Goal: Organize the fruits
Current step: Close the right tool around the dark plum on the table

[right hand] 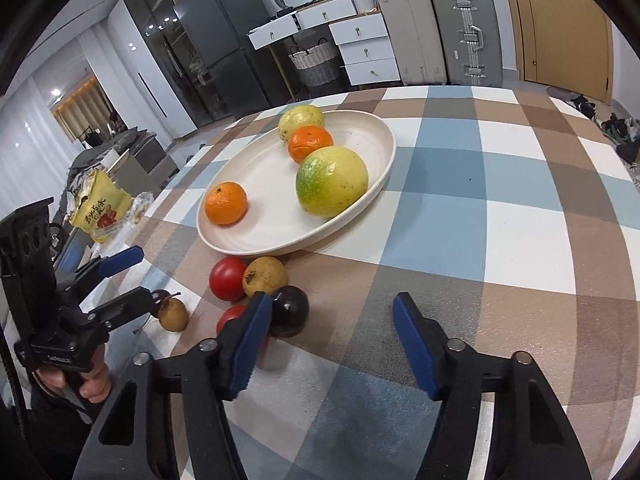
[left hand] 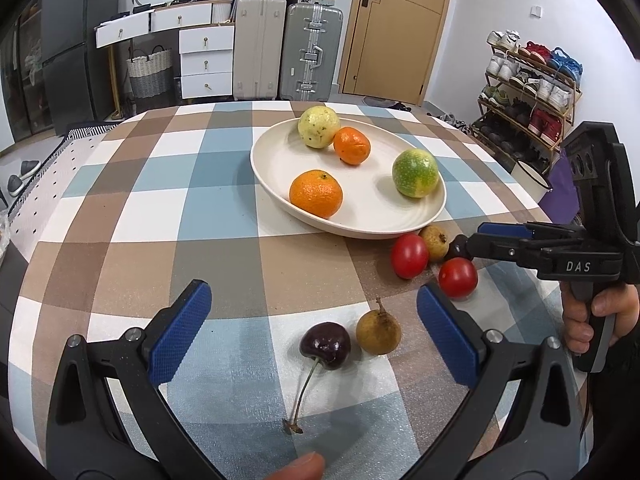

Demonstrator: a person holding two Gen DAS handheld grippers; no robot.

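Four fruits sit on plate [left hand: 280, 152], six on cloth; left gripper [left hand: 314, 330], right gripper [right hand: 332, 334] both gape empty.

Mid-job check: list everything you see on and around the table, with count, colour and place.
plate: 1, cream, on the table
oranges: 2, orange, on the plate
round fruits: 2, green-yellow, on the plate
tomatoes: 2, red, on the cloth beside the plate
longans: 2, tan-brown, one by the plate, one beside a cherry
cherries: 2, dark purple, on the cloth; one with a stem
tablecloth: 1, blue, brown and white check
snack bag: 1, yellow, off the table edge
suitcases: 2, beige and grey, by the door
left gripper: open, around the stemmed cherry and a longan
right gripper: open, left finger against the other cherry
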